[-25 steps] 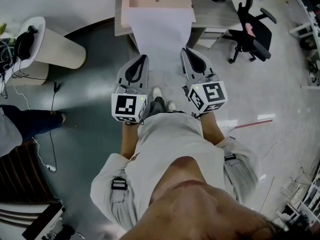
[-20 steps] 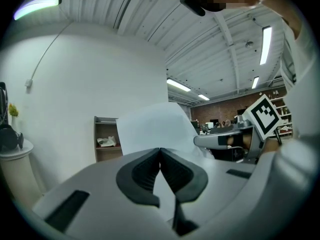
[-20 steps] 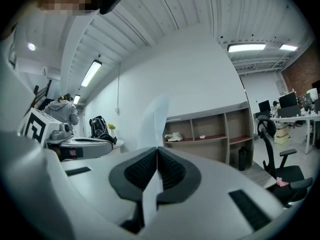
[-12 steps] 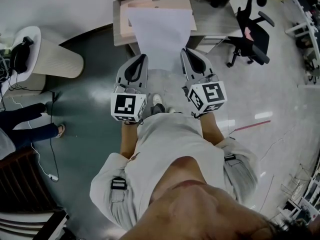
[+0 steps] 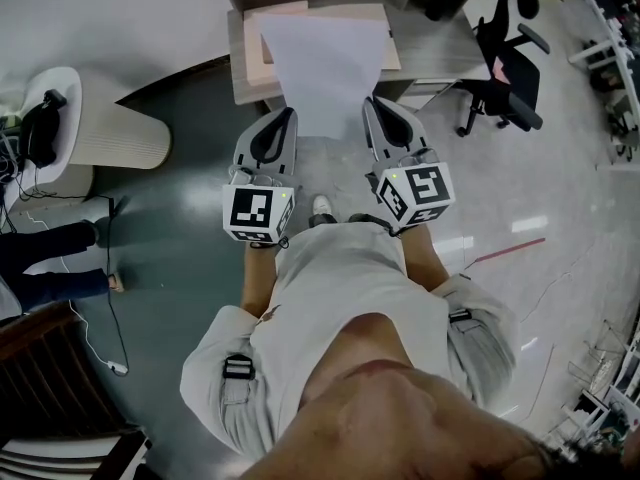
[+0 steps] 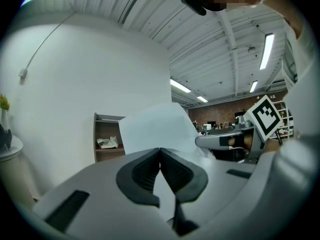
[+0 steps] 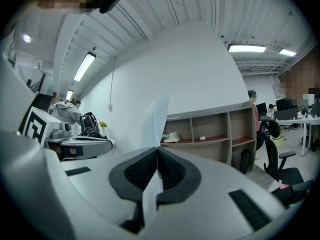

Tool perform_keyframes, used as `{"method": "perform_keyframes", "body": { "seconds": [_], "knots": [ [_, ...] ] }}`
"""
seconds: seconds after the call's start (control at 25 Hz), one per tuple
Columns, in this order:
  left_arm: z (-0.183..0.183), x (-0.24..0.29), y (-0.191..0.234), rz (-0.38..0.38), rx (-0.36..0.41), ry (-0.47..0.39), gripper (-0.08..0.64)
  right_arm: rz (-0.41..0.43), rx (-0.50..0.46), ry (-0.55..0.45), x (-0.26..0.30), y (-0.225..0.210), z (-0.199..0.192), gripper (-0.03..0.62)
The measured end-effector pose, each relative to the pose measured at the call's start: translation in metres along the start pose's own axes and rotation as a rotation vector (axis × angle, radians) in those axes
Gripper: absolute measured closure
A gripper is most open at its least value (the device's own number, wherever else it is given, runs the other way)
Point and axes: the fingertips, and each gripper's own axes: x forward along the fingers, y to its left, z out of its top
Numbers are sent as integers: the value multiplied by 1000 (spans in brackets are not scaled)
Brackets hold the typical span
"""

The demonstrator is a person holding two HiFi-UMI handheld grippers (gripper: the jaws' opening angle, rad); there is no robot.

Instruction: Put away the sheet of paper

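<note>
Sheet (image 5: 325, 68); glossy floor (image 5: 185, 203); wooden shelf (image 7: 215, 134); office chair (image 5: 505, 68)

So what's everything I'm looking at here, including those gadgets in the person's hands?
sheet of paper: one, white, pinched between both grippers, in front of the shelf unit
shelf unit: one, wooden, straight ahead by the white wall
office chair: one, black, right of the shelf unit
round stand: one, white, on the left
bystander: one, dark trousers, far left edge
left gripper: one, grey, shut on the paper's left side
right gripper: one, grey, shut on its right side
</note>
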Motion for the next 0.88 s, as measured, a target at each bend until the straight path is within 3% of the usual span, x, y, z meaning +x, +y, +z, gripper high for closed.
{"method": "perform_keyframes", "body": {
  "seconds": [0.4,0.88],
  "knots": [
    [-13,10,17,-21,-28,24,538,-27,5,41,16,1,-11,572],
    [-23,56,37,29,-31,69,538,9,22,62,61,-35,-18,572]
  ]
}}
